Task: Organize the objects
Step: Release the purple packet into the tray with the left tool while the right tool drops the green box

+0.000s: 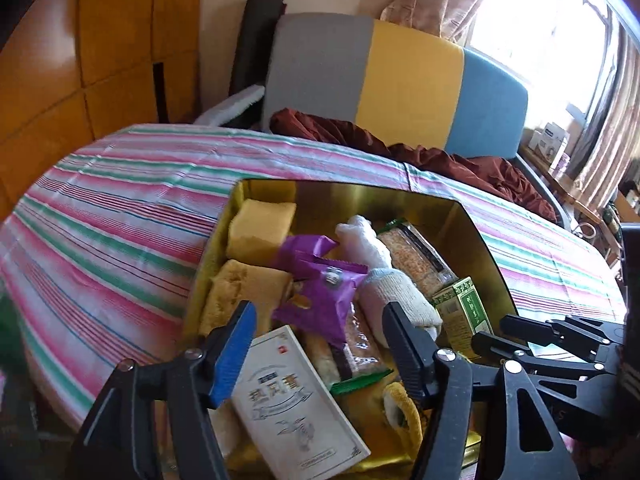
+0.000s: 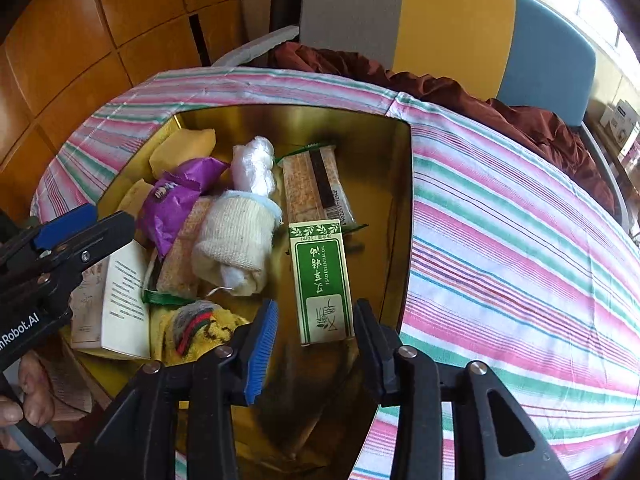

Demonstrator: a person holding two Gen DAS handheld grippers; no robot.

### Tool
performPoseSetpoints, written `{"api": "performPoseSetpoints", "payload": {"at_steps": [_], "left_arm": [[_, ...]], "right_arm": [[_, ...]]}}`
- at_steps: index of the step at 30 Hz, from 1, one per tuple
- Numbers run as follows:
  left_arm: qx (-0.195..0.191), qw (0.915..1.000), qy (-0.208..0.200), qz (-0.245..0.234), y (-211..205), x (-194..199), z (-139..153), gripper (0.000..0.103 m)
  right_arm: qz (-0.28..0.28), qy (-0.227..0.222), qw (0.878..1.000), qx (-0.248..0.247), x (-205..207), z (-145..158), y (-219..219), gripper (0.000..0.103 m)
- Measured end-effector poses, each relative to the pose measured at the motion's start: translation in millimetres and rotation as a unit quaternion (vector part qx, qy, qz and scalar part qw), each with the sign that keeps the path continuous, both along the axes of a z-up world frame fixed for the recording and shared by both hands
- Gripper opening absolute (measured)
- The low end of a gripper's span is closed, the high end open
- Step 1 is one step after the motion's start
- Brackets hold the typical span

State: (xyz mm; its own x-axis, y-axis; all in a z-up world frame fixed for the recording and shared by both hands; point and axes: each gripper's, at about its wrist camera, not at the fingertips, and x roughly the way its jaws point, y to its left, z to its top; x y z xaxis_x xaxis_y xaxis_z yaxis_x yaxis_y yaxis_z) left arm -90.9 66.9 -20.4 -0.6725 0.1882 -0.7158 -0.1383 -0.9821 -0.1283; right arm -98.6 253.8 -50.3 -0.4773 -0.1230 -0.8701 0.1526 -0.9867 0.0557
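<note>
Left tool [image 1: 320,332] jaws spread wide; right tool [image 2: 314,330] jaws likewise apart, gripping nothing.

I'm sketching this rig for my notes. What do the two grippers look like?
Both the left gripper and the right gripper are black, angular frames with silver rivets. Each has one ribbed blue pad and one black pad. White lettering ending "Robot.AI" marks the left gripper's body.
</note>
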Motion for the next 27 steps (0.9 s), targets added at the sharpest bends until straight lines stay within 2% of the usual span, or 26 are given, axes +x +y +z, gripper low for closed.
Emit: {"api": "performPoseSetpoints", "payload": {"at_steps": [1,6,8,15,21,27], "left_arm": [[-0.002,1.0000,0.007,0.004,-2.6,4.7,4.8,0.071],[-0.013,0.9985,0.045,0.028,-13.3,26.3,26.0,0.099],[-0.019,0.9973,0.061,0.035,-16.0,37.1,33.7,0.103],[-0.028,0.9955,0.077,0.046,-22.2,65.4,47.3,0.103],[-0.065,0.9919,0.090,0.063,-20.5,84.5,42.5,0.103],[-0.040,0.9948,0.071,0.060,-27.7,89.8,36.3,0.103]], "right_arm": [[-0.005,0.007,1.000,-0.004,3.4,3.3,-0.4,0.040],[-0.030,0.050,0.998,-0.016,23.0,21.1,-4.0,0.047],[-0.040,0.070,0.997,-0.017,33.2,28.3,-6.6,0.047],[-0.059,0.115,0.991,-0.021,64.0,41.1,-13.8,0.048],[-0.070,0.129,0.989,-0.029,82.6,43.2,-17.5,0.048],[-0.077,0.135,0.988,-0.021,86.4,44.5,-20.6,0.048]]}}
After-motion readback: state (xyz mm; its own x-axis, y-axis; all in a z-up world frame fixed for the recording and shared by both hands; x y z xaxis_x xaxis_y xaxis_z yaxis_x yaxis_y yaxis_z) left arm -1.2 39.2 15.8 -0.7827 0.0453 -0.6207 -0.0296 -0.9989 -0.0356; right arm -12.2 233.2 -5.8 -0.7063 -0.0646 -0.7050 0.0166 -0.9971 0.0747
